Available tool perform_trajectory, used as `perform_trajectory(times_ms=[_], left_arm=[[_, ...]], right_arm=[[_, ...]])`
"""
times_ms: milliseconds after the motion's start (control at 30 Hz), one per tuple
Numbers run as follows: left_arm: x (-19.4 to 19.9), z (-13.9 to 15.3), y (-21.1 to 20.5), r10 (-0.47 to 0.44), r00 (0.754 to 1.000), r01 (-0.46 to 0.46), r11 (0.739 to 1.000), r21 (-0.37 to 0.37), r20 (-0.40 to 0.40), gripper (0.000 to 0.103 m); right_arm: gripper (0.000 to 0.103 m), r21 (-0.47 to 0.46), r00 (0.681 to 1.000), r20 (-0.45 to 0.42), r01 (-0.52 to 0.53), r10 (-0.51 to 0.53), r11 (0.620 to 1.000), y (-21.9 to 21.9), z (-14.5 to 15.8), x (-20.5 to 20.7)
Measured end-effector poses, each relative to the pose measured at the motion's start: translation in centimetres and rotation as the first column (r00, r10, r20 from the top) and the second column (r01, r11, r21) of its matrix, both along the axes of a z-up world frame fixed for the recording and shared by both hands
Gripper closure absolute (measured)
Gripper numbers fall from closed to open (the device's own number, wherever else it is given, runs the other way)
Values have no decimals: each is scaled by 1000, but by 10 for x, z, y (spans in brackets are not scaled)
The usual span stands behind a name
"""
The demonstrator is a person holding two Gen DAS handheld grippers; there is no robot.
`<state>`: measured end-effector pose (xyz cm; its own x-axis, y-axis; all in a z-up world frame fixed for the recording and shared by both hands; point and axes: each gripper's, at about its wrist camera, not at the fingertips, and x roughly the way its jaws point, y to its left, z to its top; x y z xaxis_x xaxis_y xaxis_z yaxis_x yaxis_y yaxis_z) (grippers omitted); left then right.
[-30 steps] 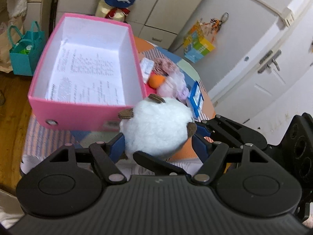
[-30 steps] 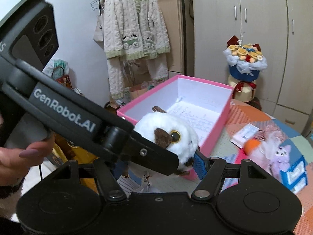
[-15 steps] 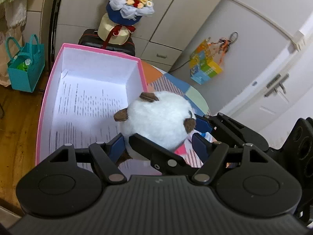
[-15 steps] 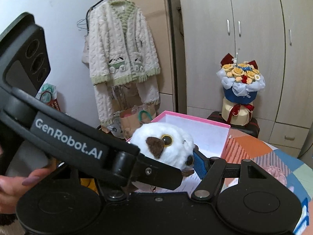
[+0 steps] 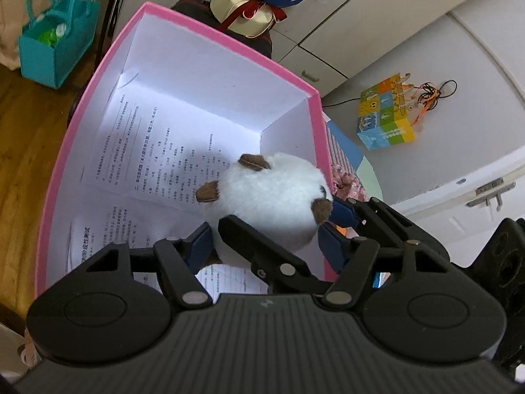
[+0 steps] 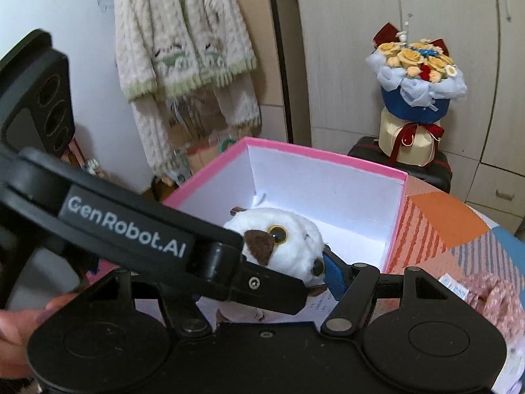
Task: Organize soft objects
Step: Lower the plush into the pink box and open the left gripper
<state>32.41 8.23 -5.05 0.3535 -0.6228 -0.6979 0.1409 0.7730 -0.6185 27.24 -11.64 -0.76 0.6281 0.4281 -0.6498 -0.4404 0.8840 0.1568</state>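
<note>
Both claws pinch the plush owl (image 5: 272,203) over the pink box (image 5: 315,151): left claw (image 5: 265,246) just tightened, right claw (image 6: 279,282) clamped. Uneven release could tip it onto the rim, then the desk (image 6: 459,229).

Both grippers angled down and forward, crossed over each other at the tips. Left gripper (image 5: 265,229): blue pads on either side of the white plush owl (image 5: 272,197), jaws have just been closing in on it, pads pressing its flanks. Right gripper (image 6: 285,269): its right blue pad is against the owl's face side, the left pad is hidden behind the left gripper's body, which cuts diagonally across the right wrist view; jaw width steady, gripped on the same toy. A hand (image 6: 19,325) shows at the lower left edge of the right wrist view, fingertips wrapped around the left gripper's handle.
</note>
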Motion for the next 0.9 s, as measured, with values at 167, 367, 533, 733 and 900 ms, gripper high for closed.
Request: perform_trajectory(times_ms=[167,367,533,733,900], left_arm=[[13,-15,-5,-8,999,9,1000,3,-39,36],[11,-13,-7,4,1000,-5,997,81,12,36],[-12,8,3,-7,991,-13,989,149,137,31],[-55,38,10,-53,958,-9,976,217,282,26],[-90,60,11,-91,928,-4,967,254,362,24]], right_arm=[[30,-46,999,-32,-23,22,999,0,-8,11],[29,-144,999,-31,-15,10,989,6,-12,14],[28,-136,1000,-16,5,-7,991,3,-3,-4],[28,-136,1000,3,21,-21,990,-4,9,-34],[28,-152,999,19,34,-32,988,-9,20,-58]])
